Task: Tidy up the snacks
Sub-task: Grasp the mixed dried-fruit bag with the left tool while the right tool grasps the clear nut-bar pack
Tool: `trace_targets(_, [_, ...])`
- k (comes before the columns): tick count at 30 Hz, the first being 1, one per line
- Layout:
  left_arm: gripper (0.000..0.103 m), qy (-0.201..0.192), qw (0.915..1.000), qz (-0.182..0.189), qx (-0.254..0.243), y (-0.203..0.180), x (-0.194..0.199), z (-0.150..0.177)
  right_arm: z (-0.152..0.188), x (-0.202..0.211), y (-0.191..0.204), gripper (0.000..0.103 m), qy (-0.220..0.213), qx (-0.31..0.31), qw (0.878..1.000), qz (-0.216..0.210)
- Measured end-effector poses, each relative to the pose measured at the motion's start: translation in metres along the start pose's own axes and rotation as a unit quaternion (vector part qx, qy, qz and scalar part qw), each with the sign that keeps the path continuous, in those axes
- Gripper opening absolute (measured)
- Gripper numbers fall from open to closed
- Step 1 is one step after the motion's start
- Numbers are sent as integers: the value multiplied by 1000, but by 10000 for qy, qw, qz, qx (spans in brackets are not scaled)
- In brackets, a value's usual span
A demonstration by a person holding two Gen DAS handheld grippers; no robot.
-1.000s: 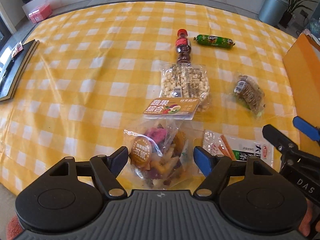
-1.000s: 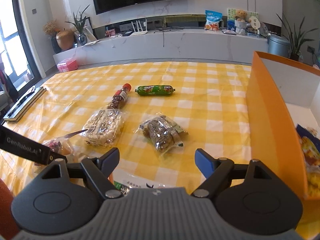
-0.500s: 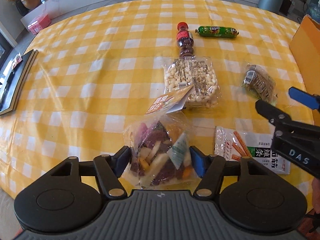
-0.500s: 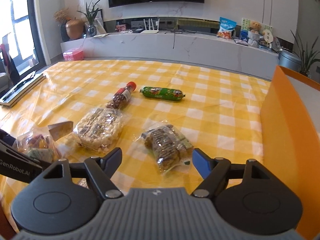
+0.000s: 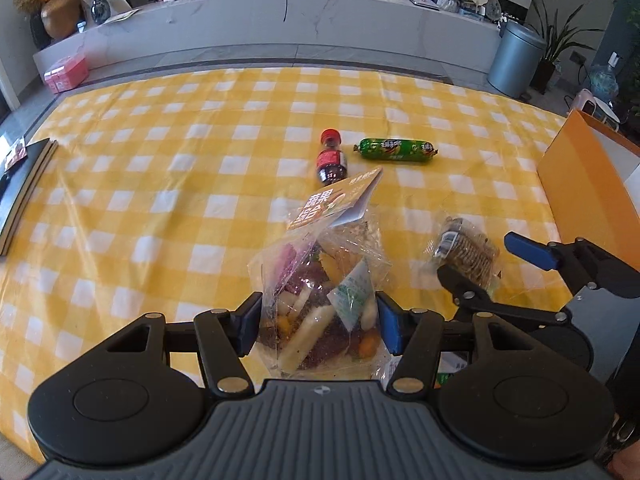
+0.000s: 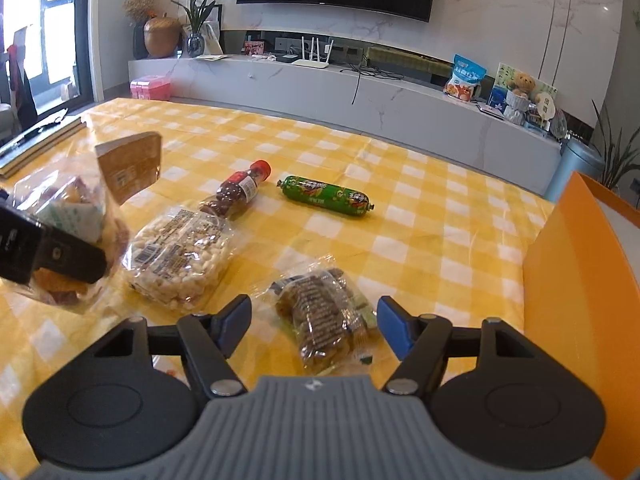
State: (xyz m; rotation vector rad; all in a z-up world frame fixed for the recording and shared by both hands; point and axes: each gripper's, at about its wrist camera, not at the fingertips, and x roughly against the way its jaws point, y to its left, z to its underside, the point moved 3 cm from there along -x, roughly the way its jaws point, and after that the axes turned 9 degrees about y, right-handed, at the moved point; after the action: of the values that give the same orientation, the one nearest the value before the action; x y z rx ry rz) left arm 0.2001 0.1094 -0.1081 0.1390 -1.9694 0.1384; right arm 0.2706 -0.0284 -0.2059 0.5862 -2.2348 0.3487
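A: Starting at the left edge of the right wrist view, what is there?

B: A dark flat board [image 6: 38, 136] lies on the yellow-and-white checked tablecloth [image 6: 400, 208]. Just below it the left gripper [image 5: 316, 320] holds a clear plastic bag of mixed dried fruit and vegetable chips with an orange cardboard header [image 6: 76, 216], lifted off the cloth.

A: How do its jaws stand?

B: In the left wrist view, low in the centre, the blue fingertips [image 5: 250, 322] press the bag [image 5: 320, 300] from both sides, clamped on its lower half; the header tilts up toward the frame's middle.

A: Moving right?

B: A clear flat pack of pale puffed kernels [image 6: 180, 256] lies left of centre on the cloth. Its far end touches a small clear bottle with a red cap and dark round sweets inside [image 6: 240, 190], lying on its side. Right of the bottle, apart from it, lies a green sausage-shaped wrapped snack [image 6: 328, 196].

A: And the right gripper?

B: The right gripper [image 6: 314, 324] has its fingers spread apart, holding nothing. A clear packet of brown biscuits [image 6: 324, 316] lies on the cloth between and just beyond them.

A: The far right?

B: An orange open box with a white inside [image 6: 576, 264] stands at the right edge of the frame.
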Motion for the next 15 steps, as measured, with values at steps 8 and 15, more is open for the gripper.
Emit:
trace_targets(8, [67, -112, 9997, 124, -150, -16, -11, -9, 3, -15, -2, 59, 144, 39, 9999, 25])
trace_targets(15, [67, -146, 9996, 121, -212, -26, -12, -16, 6, -17, -4, 53, 121, -39, 9999, 3])
